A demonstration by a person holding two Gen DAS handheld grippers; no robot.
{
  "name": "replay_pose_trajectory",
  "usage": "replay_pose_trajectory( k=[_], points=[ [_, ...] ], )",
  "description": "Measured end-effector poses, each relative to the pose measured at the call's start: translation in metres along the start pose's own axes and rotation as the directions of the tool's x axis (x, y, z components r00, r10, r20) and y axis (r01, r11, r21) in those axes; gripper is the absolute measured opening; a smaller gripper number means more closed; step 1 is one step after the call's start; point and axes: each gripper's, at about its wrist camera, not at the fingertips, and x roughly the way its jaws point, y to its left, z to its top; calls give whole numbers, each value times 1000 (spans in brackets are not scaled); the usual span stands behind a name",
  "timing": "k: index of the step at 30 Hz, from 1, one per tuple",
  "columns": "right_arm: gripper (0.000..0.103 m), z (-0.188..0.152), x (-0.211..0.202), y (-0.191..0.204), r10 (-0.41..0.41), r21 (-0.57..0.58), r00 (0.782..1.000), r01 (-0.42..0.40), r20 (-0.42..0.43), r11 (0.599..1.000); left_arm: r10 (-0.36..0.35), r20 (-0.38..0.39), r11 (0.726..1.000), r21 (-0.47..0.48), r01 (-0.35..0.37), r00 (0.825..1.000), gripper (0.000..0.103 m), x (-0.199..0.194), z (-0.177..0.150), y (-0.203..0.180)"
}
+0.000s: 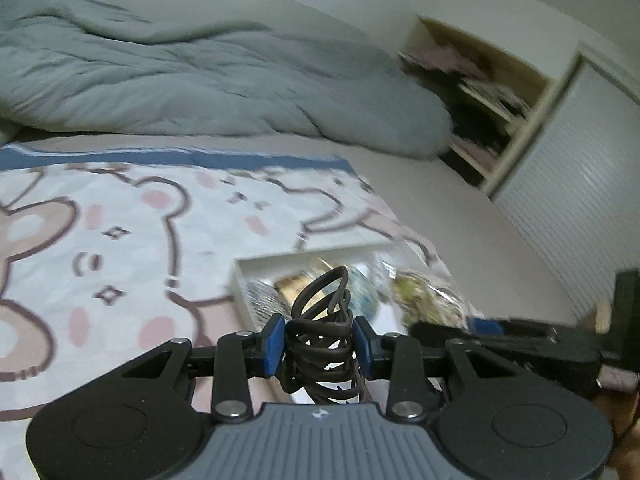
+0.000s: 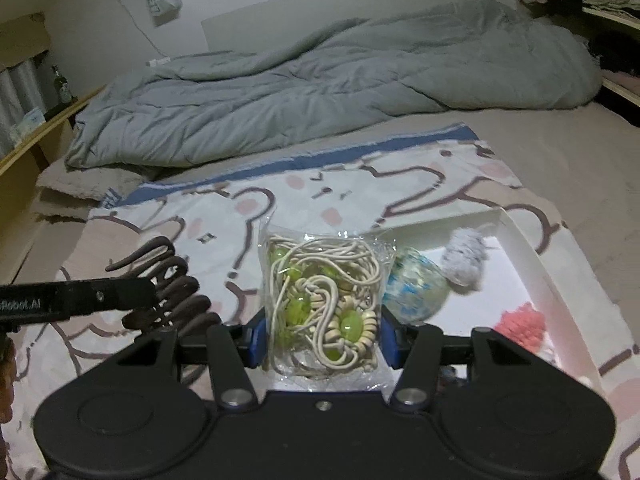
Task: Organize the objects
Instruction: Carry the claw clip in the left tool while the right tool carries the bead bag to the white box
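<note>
My left gripper (image 1: 319, 342) is shut on a coiled dark brown cable (image 1: 322, 336), held above the bear-print blanket; the cable also shows in the right wrist view (image 2: 168, 284) at the left. My right gripper (image 2: 322, 340) is shut on a clear plastic bag of cream cord and green beads (image 2: 324, 300), which also shows in the left wrist view (image 1: 424, 300). A white shallow box (image 2: 532, 256) lies on the blanket to the right. It holds a blue-and-white glass ball (image 2: 416, 284), a grey fuzzy item (image 2: 466, 258) and a pink knitted item (image 2: 524, 328).
A bear-print blanket (image 2: 360, 192) covers the bed, with a rumpled grey duvet (image 2: 320, 80) behind it. An open shelf unit (image 1: 480, 88) with clothes stands at the right beside a ribbed white door (image 1: 576, 184). A wooden ledge with a bottle (image 2: 62, 84) is at the left.
</note>
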Motion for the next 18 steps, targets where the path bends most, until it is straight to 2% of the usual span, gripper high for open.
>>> replay_pose_trajectory(
  k=[4, 9, 14, 18],
  points=[
    [54, -9, 3, -16, -18, 0, 999, 18, -30, 1000, -52, -70, 996, 66, 56, 996, 38, 21, -9, -17],
    [54, -20, 12, -36, -14, 18, 996, 15, -84, 1000, -99, -169, 984, 129, 121, 981, 38, 50, -21, -32],
    [54, -35, 29, -45, 15, 36, 987, -9, -162, 999, -92, -262, 974, 177, 142, 961, 38, 74, -33, -37],
    [54, -38, 35, -53, 66, 93, 981, -50, -181, 994, -88, -284, 971, 189, 146, 955, 38, 84, -33, -35]
  ],
)
